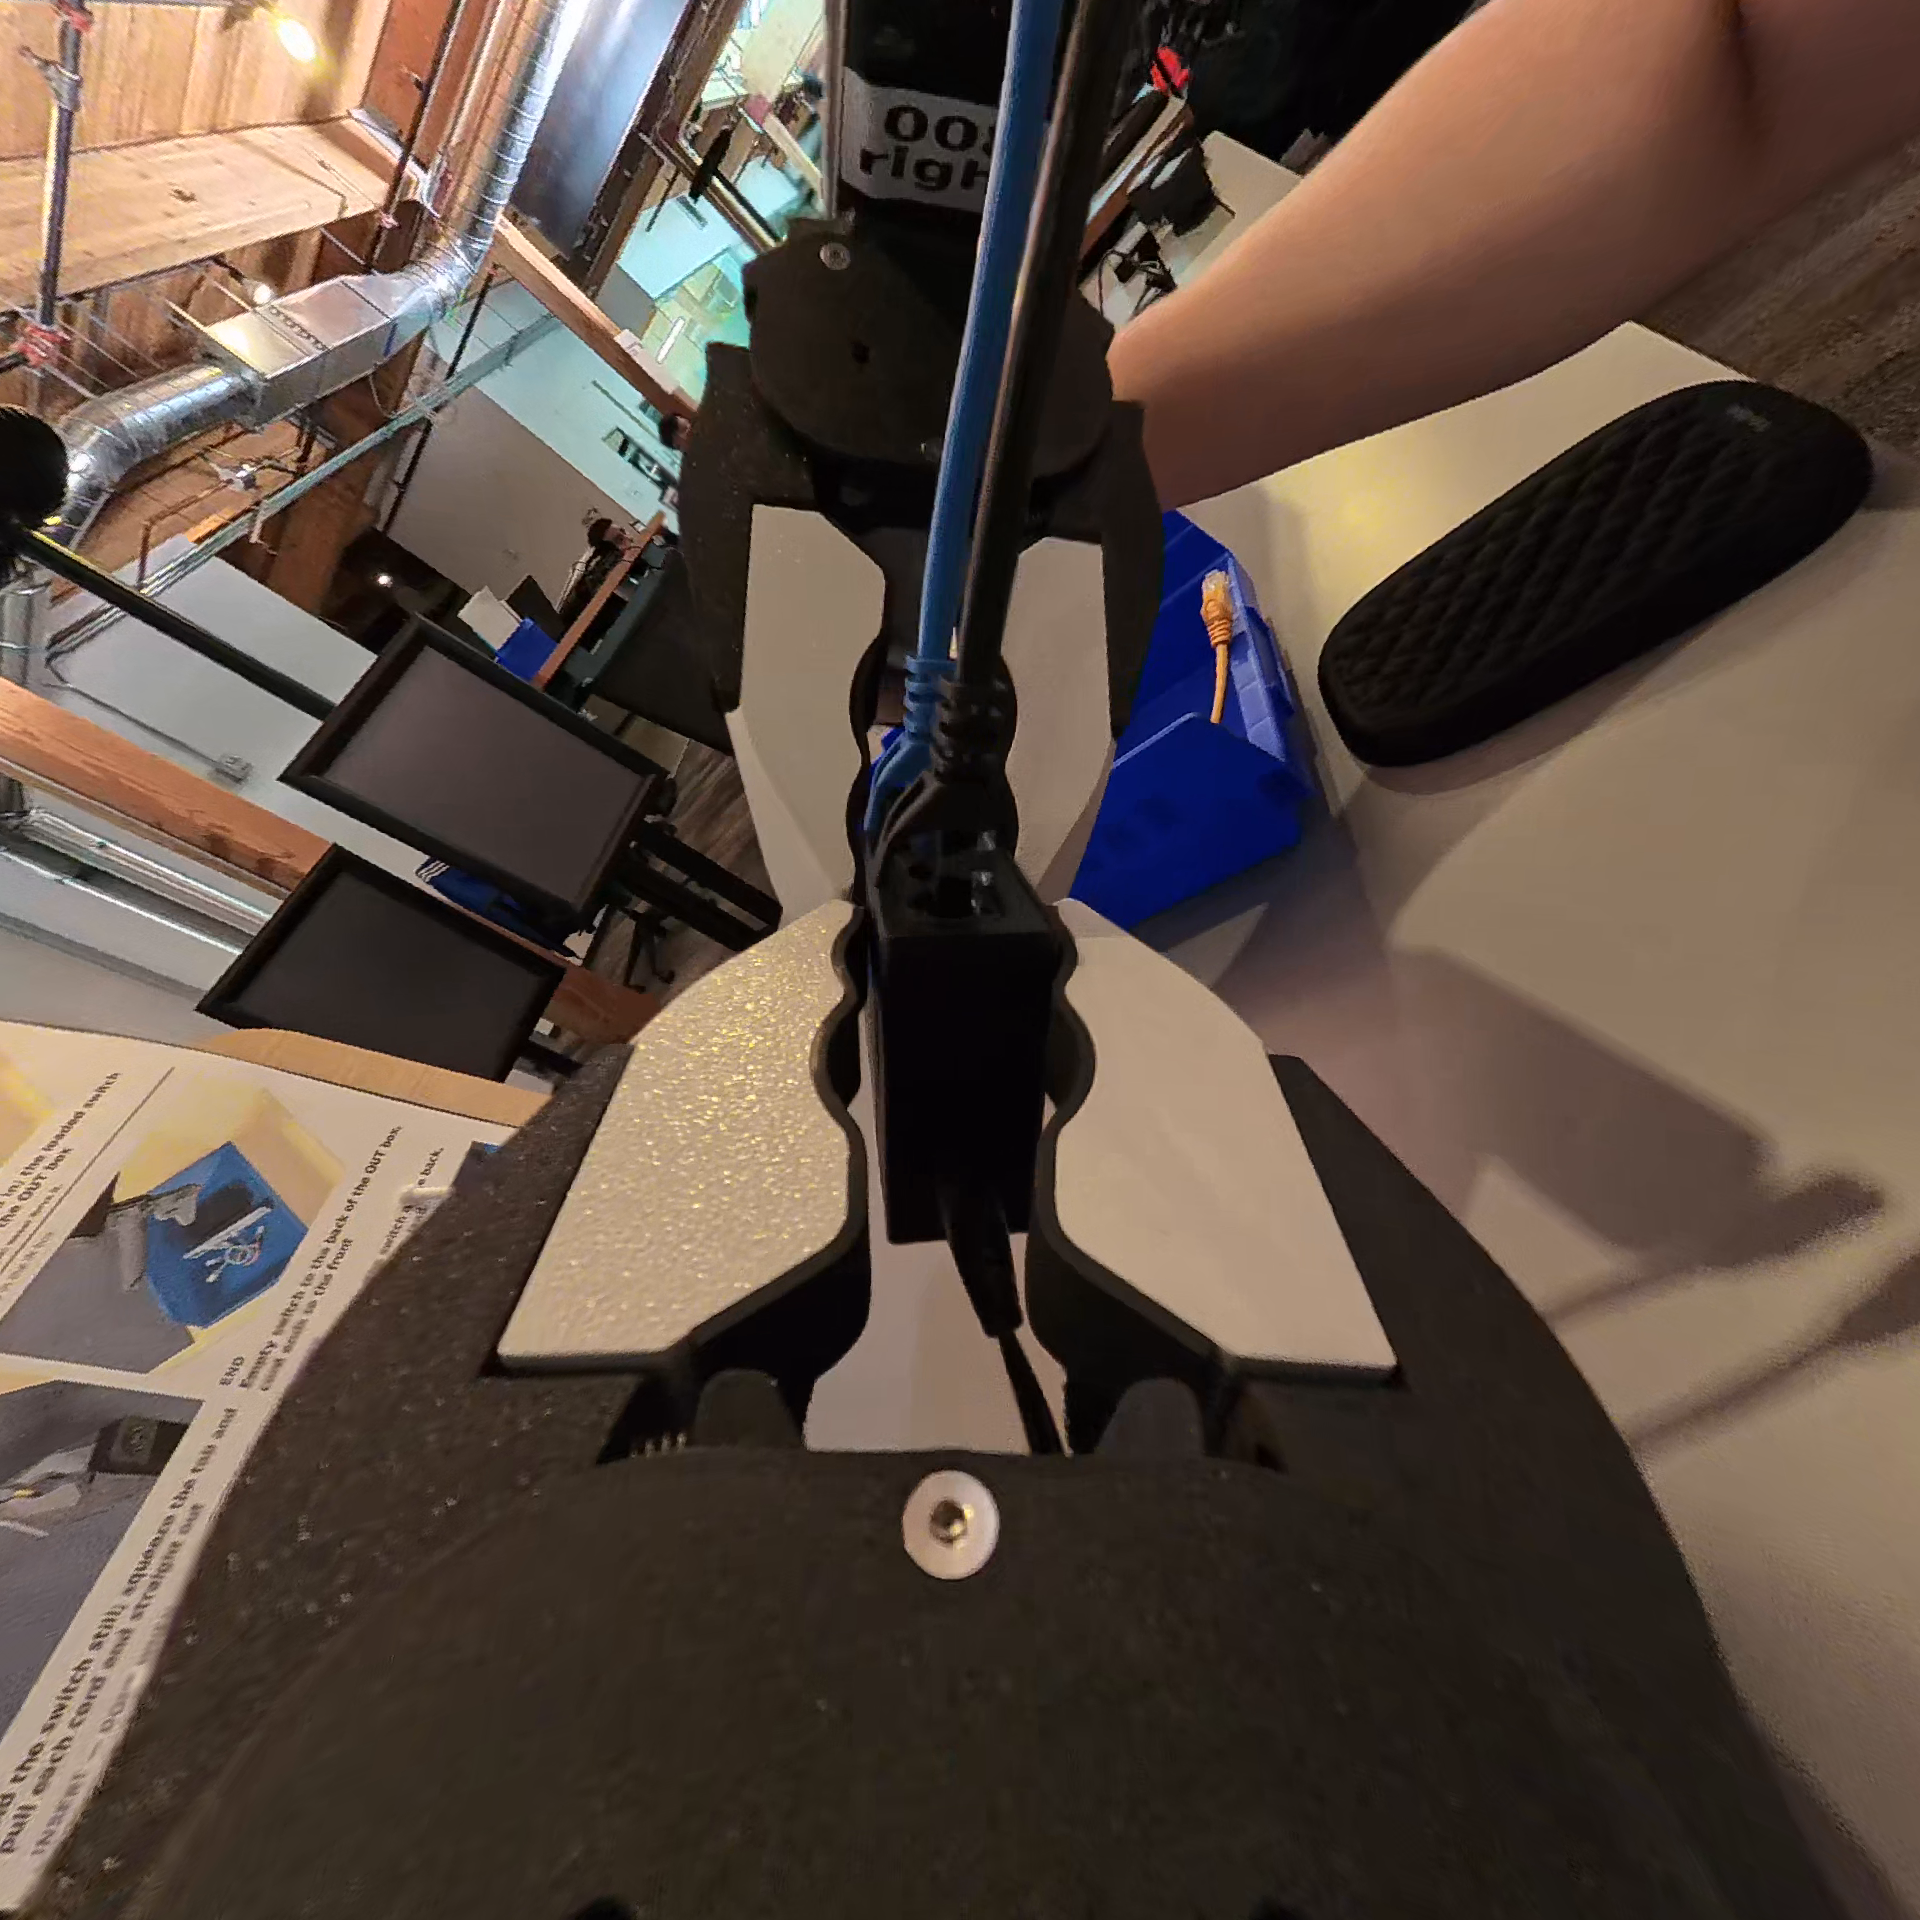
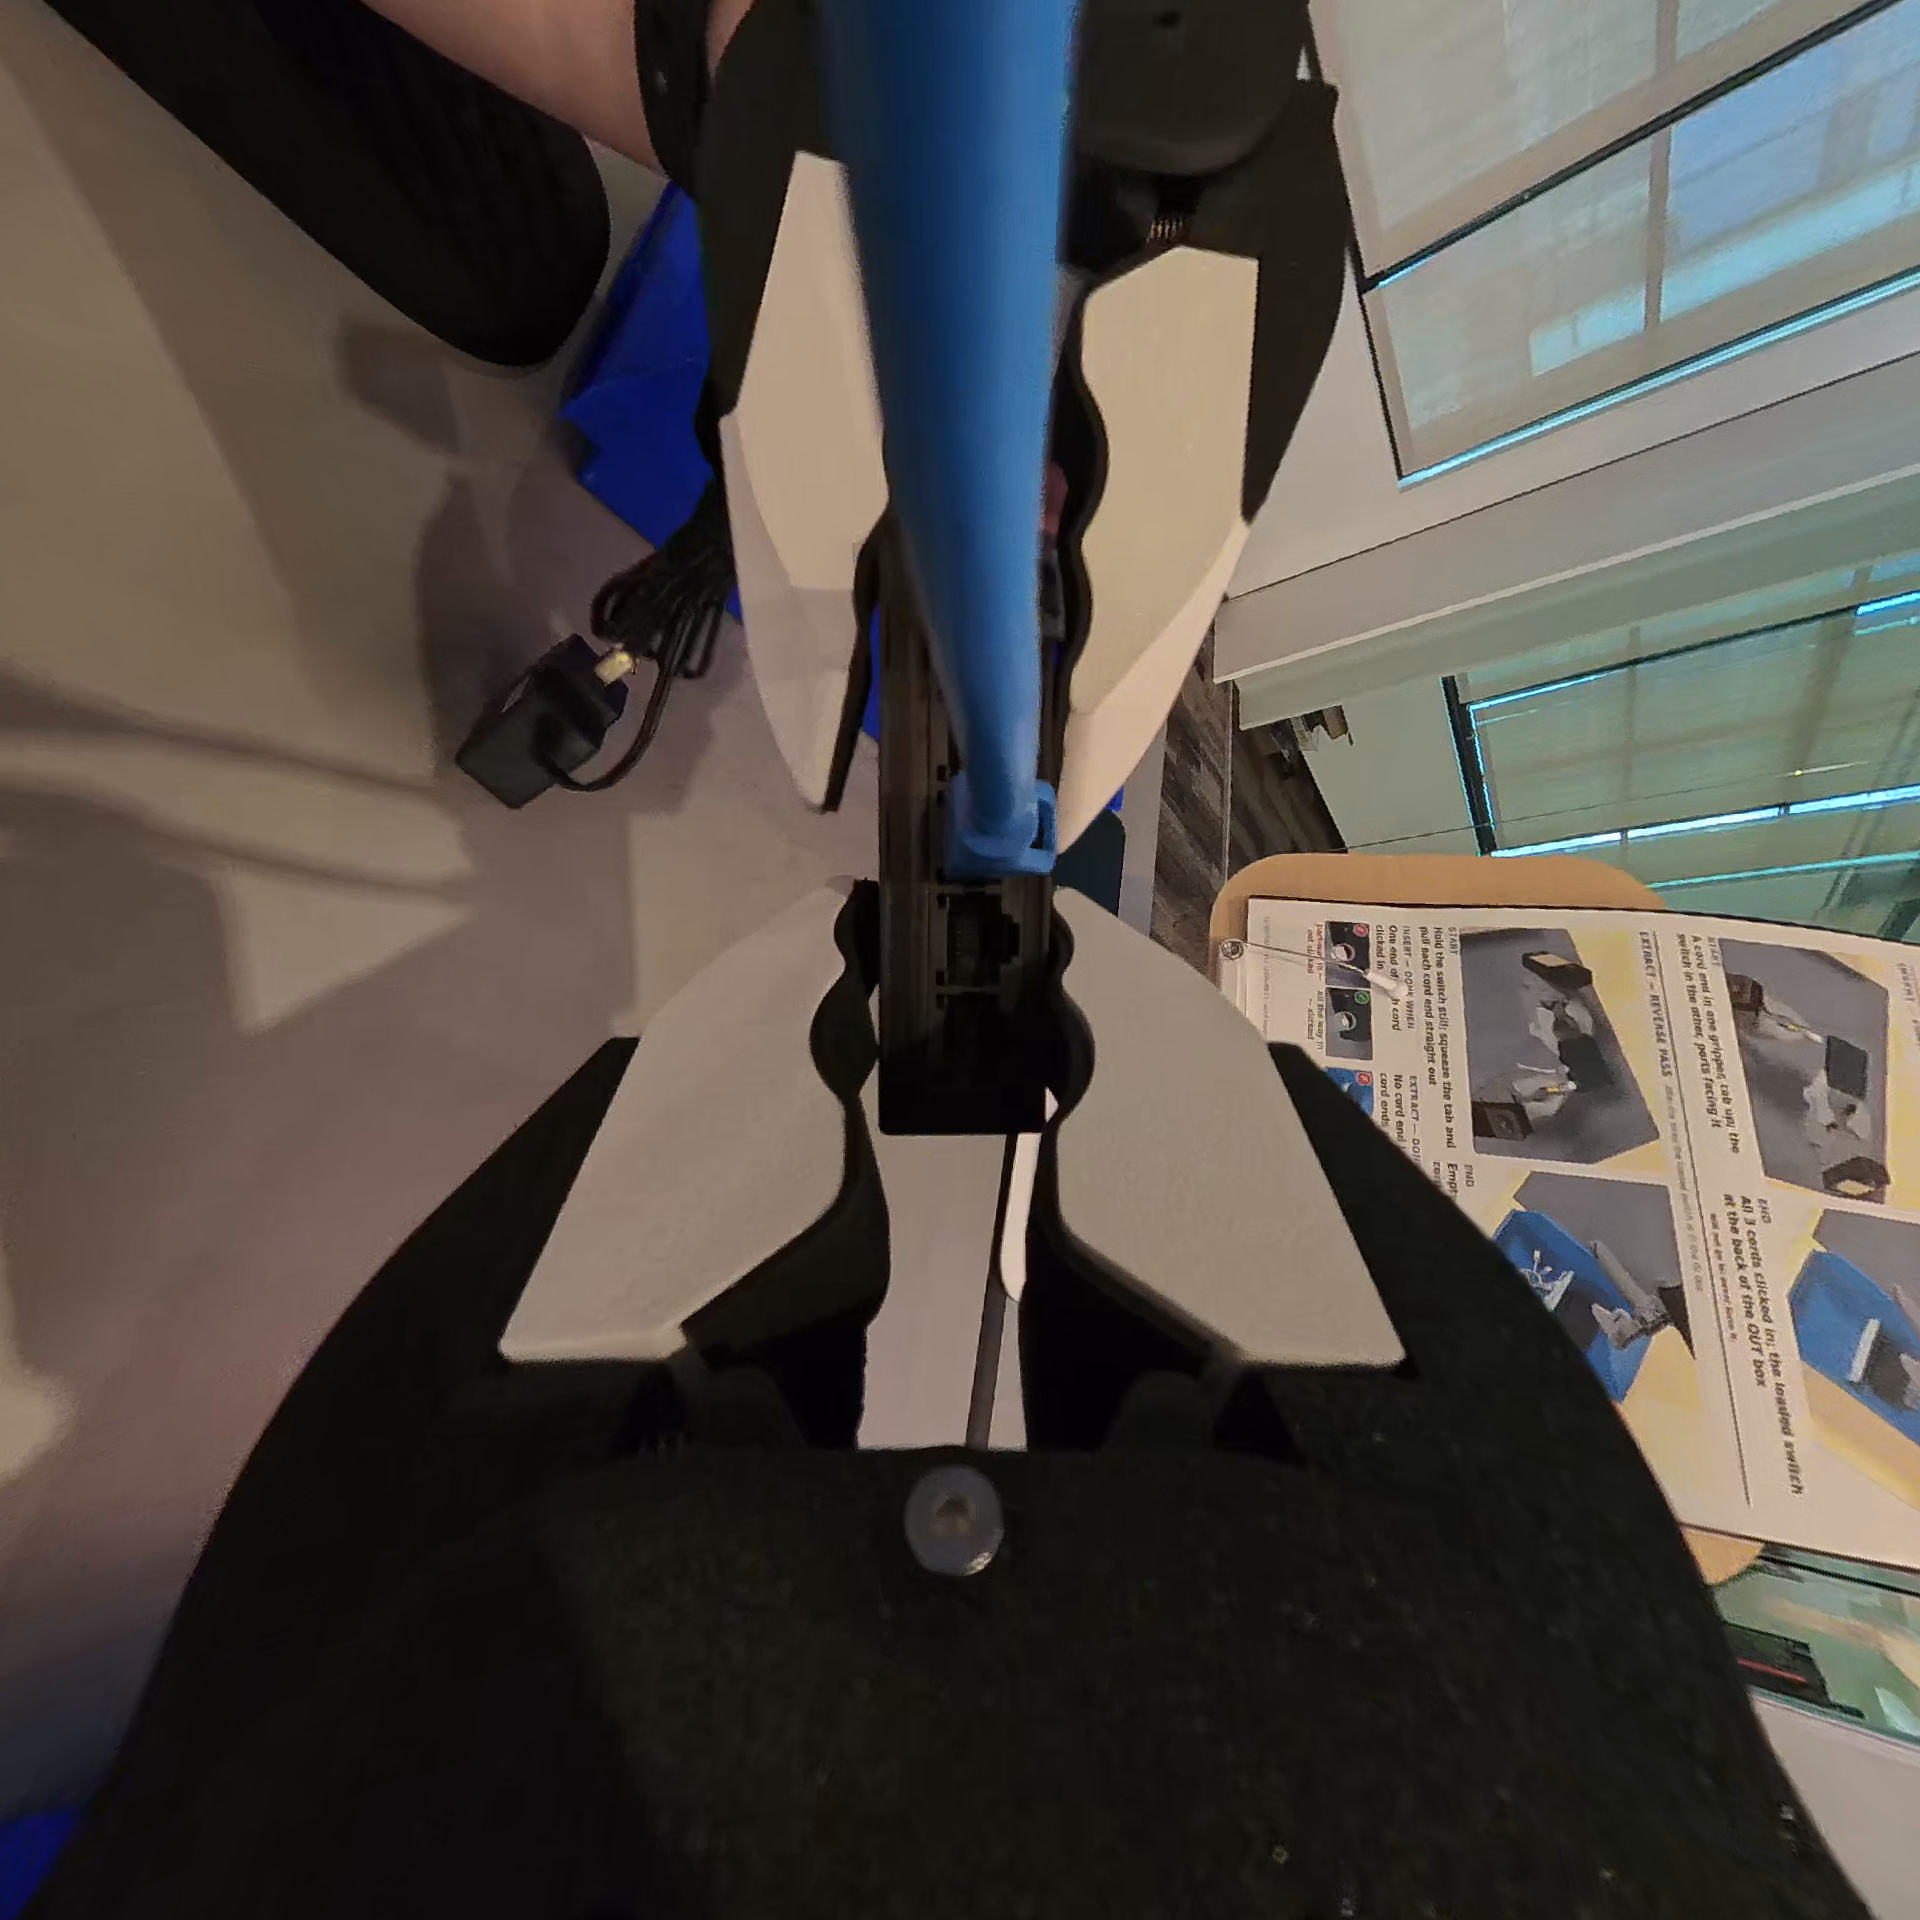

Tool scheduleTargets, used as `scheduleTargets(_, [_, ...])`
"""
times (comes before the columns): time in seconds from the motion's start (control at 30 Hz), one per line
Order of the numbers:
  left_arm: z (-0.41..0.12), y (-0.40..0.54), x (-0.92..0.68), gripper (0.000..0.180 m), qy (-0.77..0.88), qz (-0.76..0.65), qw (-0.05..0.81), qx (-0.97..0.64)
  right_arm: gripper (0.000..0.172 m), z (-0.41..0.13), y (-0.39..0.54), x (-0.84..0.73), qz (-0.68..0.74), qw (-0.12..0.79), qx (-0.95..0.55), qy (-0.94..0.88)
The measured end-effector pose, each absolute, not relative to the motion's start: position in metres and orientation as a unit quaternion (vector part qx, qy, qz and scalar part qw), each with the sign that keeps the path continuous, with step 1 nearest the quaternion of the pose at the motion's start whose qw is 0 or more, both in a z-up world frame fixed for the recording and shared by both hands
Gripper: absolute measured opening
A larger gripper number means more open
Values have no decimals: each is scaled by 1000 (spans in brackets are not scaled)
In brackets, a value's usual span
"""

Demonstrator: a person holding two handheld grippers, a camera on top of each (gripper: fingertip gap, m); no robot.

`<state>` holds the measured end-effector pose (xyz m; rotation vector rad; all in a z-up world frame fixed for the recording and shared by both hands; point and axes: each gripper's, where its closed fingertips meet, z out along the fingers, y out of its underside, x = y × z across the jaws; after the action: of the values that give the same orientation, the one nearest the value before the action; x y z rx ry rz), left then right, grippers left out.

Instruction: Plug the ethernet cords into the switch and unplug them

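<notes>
The black switch (image 1: 956,1039) is held off the table between both grippers. My left gripper (image 1: 958,914) is shut on its rear part, with both pads against its sides. A blue cord (image 1: 966,416) and a black cord (image 1: 1039,312) are plugged into its far face. My right gripper (image 1: 951,831) faces it there. In the right wrist view my right gripper (image 2: 961,914) is shut on the near end of the switch (image 2: 961,1081), whose open port shows between the pads. The blue cord (image 2: 956,416) sits plugged in just beyond. The left gripper (image 2: 956,816) holds the far part.
A blue bin (image 1: 1195,810) with an orange cord (image 1: 1216,644) stands on the white table (image 1: 1558,935), next to a black wrist rest (image 1: 1590,561). A black power adapter (image 2: 530,727) lies below. An instruction sheet (image 2: 1558,1143) lies at the side. A person's arm (image 1: 1455,260) reaches in. Less than 4 cm separates the two grippers' tips.
</notes>
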<state>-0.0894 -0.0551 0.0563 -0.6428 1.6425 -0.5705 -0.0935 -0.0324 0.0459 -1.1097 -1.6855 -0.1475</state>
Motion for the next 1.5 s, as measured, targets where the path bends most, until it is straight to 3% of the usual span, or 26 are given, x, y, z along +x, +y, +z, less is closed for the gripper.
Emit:
scheduleTargets(0.5, [58, -35, -87, 27, 687, -167, 627, -326, 29, 49, -20, -88, -32, 541, -498, -677])
scheduleTargets(0.6, [56, -22, -90, 27, 685, -140, 628, -341, 38, 56, -11, -74, -64, 553, -510, -655])
scheduleTargets(0.73, [54, -8, -95, 26, 682, -111, 628, -357, 36, 64, -14, -45, -115, 532, -540, -642])
scheduleTargets(0.9, [57, 0, -99, 26, 678, -104, 632, -361, 33, 99, -40, -17, -134, 482, -579, -644])
scheduleTargets(1.13, [54, 4, -100, 26, 686, -76, 628, -360, 33, 162, -48, -31, -56, 455, -650, -607])
scheduleTargets(1.3, [54, 8, -100, 26, 680, -66, 631, -366, 25, 149, -33, -58, -48, 426, -715, -552])
scheduleTargets(1.5, [51, 7, -97, 26, 683, -40, 635, -359, 28, 111, -21, -75, 38, 369, -786, -494])
